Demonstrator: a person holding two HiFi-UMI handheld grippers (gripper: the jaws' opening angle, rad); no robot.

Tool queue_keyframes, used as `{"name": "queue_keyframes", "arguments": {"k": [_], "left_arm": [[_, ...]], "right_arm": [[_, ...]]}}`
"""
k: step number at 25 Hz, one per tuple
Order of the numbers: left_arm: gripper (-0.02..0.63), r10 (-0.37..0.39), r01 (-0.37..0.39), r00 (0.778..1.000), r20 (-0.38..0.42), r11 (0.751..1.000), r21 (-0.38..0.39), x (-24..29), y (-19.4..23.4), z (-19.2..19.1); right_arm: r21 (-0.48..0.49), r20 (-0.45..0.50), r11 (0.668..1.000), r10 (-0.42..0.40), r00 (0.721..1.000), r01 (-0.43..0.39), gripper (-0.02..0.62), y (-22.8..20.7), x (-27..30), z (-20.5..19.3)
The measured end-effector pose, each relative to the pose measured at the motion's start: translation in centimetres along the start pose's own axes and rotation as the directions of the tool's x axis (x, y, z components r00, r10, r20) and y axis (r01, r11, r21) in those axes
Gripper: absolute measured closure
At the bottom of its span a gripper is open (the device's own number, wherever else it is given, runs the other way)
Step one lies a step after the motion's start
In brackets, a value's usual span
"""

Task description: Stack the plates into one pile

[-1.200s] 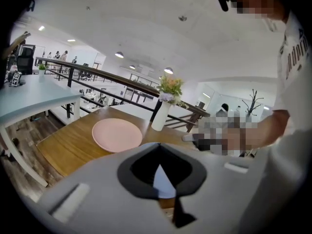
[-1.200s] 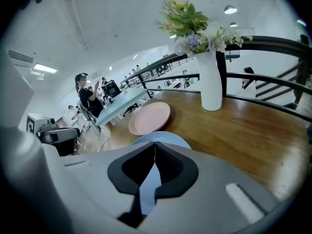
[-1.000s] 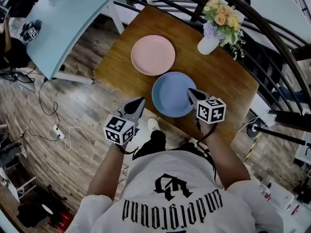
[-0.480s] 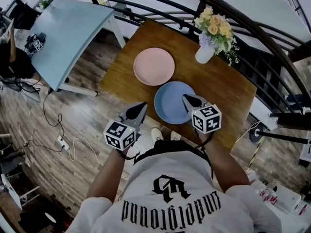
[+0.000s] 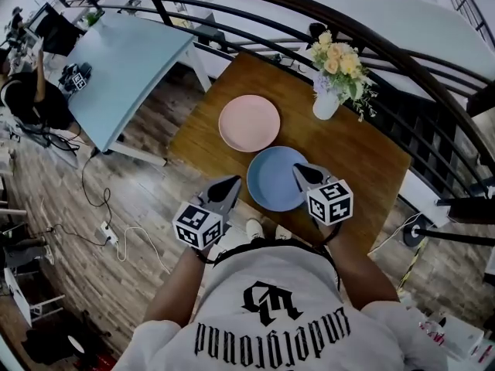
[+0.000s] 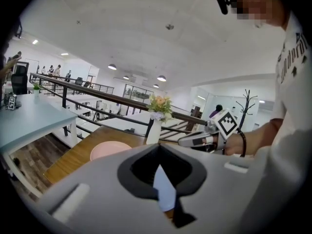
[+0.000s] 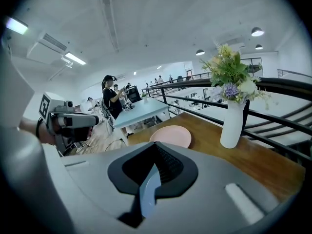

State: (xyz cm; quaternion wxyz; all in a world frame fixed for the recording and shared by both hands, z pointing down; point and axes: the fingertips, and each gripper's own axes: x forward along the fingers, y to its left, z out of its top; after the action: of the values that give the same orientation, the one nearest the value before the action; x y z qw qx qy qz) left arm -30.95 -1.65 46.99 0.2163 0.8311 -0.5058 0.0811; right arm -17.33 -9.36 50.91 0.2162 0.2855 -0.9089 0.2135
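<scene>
Grippers closed at the near edge of a wooden table [image 5: 363,154], two plates unstacked.
The left gripper [image 5: 233,182], low centre-left, has its jaws drawn together on nothing; its tip hangs just off the table's near edge, beside the blue plate [image 5: 272,185]. The right gripper [image 5: 298,168], jaws likewise together and empty, points over that plate's right rim. The pink plate [image 5: 249,122] lies just up-left of it, rims close; touching or not is unclear. A vase of flowers [image 5: 326,103] stands near the far edge by the railing [image 5: 402,62]. Bare wood lies open at right.
</scene>
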Motion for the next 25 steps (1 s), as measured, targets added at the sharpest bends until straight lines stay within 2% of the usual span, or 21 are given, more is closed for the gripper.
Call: {"name": "queue_keyframes", "arguments": {"k": [12, 19, 25], "left_arm": [[0.560, 0.085, -0.086, 0.996, 0.025, 0.996, 0.026, 1.7, -1.2, 1.4], [0.560, 0.085, -0.085, 0.996, 0.011, 0.996, 0.026, 3.5, 0.8, 1.4], [0.560, 0.052, -0.052, 0.999, -0.003, 0.998, 0.022, 5.1, 3.2, 2.0]], "right_arm": [[-0.096, 0.034, 0.993, 0.067, 0.997, -0.063, 0.592, -1.6, -1.6, 2.4], [-0.089, 0.027, 0.995, 0.051, 0.998, -0.048, 0.592, -3.2, -0.3, 2.8], [-0.070, 0.023, 0.997, 0.020, 1.000, -0.019, 0.592, -3.8, 1.8, 3.9]]}}
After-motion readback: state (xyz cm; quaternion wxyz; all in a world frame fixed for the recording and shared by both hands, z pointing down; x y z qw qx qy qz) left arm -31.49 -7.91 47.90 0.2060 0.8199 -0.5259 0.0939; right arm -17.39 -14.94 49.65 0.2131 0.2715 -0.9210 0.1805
